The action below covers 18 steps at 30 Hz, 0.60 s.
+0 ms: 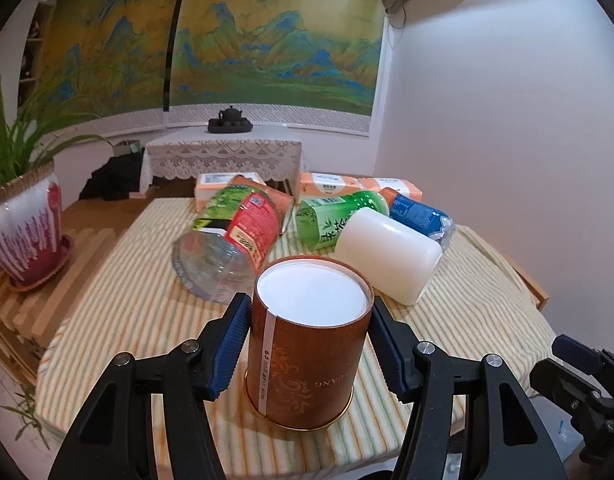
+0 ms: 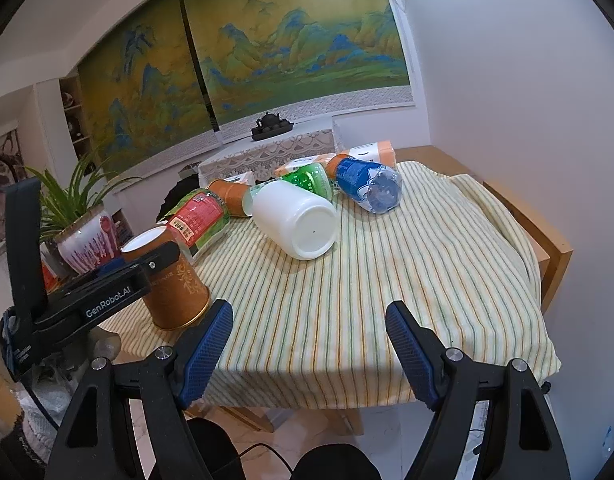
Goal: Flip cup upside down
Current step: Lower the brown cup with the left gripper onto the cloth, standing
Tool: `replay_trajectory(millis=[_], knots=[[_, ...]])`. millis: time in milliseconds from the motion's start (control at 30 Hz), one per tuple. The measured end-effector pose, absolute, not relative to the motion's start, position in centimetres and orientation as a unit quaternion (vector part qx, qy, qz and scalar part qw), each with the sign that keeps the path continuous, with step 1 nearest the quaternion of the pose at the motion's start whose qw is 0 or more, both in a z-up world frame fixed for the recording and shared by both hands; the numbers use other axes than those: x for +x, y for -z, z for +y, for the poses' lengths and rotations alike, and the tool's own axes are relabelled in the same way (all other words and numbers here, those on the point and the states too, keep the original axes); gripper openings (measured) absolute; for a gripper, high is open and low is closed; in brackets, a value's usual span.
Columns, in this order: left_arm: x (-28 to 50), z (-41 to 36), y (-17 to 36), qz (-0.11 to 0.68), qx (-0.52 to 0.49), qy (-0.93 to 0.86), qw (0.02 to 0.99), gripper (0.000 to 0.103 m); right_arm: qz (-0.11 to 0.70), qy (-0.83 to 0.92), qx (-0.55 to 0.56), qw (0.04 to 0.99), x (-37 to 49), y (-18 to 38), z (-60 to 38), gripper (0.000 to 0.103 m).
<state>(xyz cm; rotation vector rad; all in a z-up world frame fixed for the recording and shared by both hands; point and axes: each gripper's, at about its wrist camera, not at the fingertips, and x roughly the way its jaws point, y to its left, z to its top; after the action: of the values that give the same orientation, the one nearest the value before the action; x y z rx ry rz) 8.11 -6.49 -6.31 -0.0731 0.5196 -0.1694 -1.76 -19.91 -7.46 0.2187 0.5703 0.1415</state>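
A brown paper cup with gold ornament stands upside down on the striped cloth, its white base facing up and its gold rim on the cloth. My left gripper sits around it, blue pads at both sides; small gaps show, so contact is unclear. In the right wrist view the same cup stands at the left with the left gripper beside it. My right gripper is open and empty above the table's near edge.
A white jar, a large clear bottle with red label, a green bottle, a blue bottle and orange packs lie behind the cup. A potted plant stands at the left. The striped cloth covers the table.
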Motion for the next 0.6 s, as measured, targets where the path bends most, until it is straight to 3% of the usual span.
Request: replay_trajectory(millis=[600], knots=[[11.2,-9.7,7.6,0.251,-0.012,0.105,0.962,0.062,0.281,-0.060,0.109,0.952,-1.2,7.5,-20.3,0.075]])
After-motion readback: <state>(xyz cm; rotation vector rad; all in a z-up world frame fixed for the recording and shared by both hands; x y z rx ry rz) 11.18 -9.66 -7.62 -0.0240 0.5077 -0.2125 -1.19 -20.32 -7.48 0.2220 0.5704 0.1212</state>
